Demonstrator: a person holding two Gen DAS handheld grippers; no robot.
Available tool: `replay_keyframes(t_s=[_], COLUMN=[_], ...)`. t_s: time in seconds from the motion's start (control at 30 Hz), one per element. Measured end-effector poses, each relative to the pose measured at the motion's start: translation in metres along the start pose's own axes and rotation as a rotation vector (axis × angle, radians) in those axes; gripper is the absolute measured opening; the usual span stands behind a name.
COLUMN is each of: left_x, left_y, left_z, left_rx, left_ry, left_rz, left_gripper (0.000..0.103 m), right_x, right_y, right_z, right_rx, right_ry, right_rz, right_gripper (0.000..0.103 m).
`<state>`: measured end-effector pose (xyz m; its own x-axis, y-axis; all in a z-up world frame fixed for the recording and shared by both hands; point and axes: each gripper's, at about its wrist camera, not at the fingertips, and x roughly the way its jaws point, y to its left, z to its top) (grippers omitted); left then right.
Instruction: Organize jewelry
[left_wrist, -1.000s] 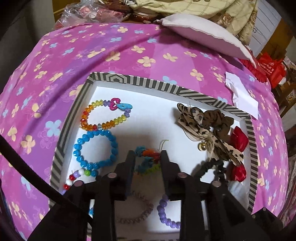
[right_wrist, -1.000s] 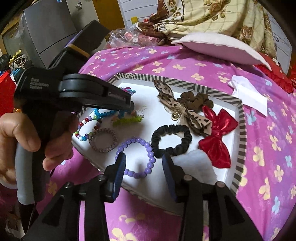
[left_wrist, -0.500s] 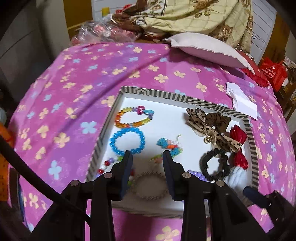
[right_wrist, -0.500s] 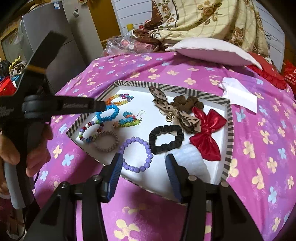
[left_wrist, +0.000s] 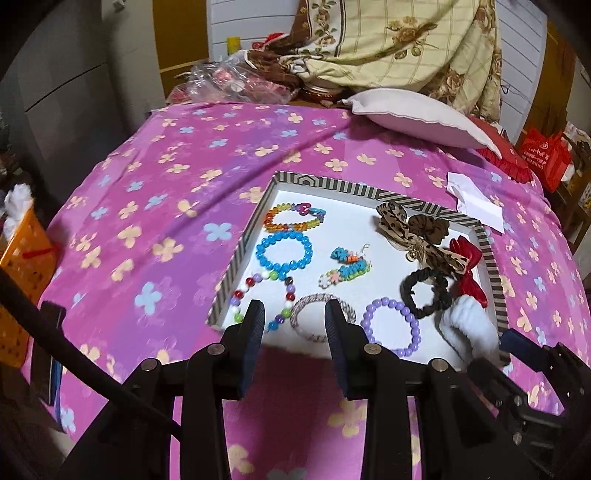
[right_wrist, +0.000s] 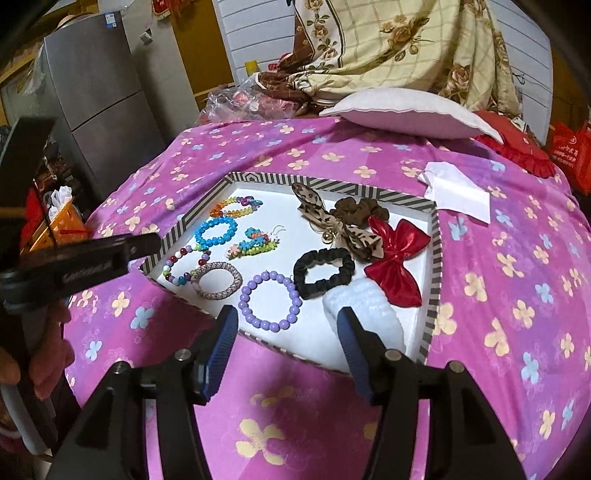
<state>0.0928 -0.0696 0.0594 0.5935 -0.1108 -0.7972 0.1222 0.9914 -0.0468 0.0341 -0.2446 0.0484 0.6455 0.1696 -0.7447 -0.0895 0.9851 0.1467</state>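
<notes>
A shallow tray (left_wrist: 428, 201) with a striped rim and white floor sits on a bed covered by a pink flowered bedspread (left_wrist: 155, 206). Inside, bracelets fill the left half: a rainbow bracelet (left_wrist: 293, 218) at the far corner, a blue bracelet (left_wrist: 283, 252) just nearer, a mixed-bead bracelet (left_wrist: 258, 299) by the near left rim, and a braided bracelet (left_wrist: 322, 322) beside it. A small knotted charm (left_wrist: 345, 266) lies near the middle. A purple bracelet (right_wrist: 270, 300) lies near the front edge, with a black scrunchie (right_wrist: 324, 271) just beyond it to the right, a white fluffy band (right_wrist: 364, 308) at the near right, and a red bow (right_wrist: 397, 258) and leopard bow (right_wrist: 334, 221) farther back. Both tools are held back from the tray, above its near edge, pointing down and forward at it. The left tool (left_wrist: 293, 328) is released with nothing between its pads, and looks over the braided bracelet. The right tool (right_wrist: 286, 334) is also released and empty; its jaws have just been opening. Everything lies ahead of and below both tools. The purple bracelet lies straight ahead of the right tool, between the lines of its two pads, so the right hand seems the nearer one for it or the scrunchie. A round bracelet lying flat has no long axis, so any approach would likely mean pinching one side of its ring.
</notes>
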Motion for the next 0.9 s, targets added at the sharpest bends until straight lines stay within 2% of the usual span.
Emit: replay_keyframes(t_s=[0.43,0.9], left_x=[-0.036,-0.065], left_y=[0.008,0.003], left_z=[-0.028,-0.037], left_rx=[-0.033,-0.029], left_ry=[-0.058,-0.113], left_rz=[0.034,0.052], left_gripper=[0.049,0.049], right_x=[-0.024,-0.054], right_y=[0.011,0.017], right_z=[-0.009,-0.002], right_rx=[0.016,0.018], right_ry=[-0.038,-0.096], right_rz=[-0.033,-0.057], right_gripper=[0.065,0.069])
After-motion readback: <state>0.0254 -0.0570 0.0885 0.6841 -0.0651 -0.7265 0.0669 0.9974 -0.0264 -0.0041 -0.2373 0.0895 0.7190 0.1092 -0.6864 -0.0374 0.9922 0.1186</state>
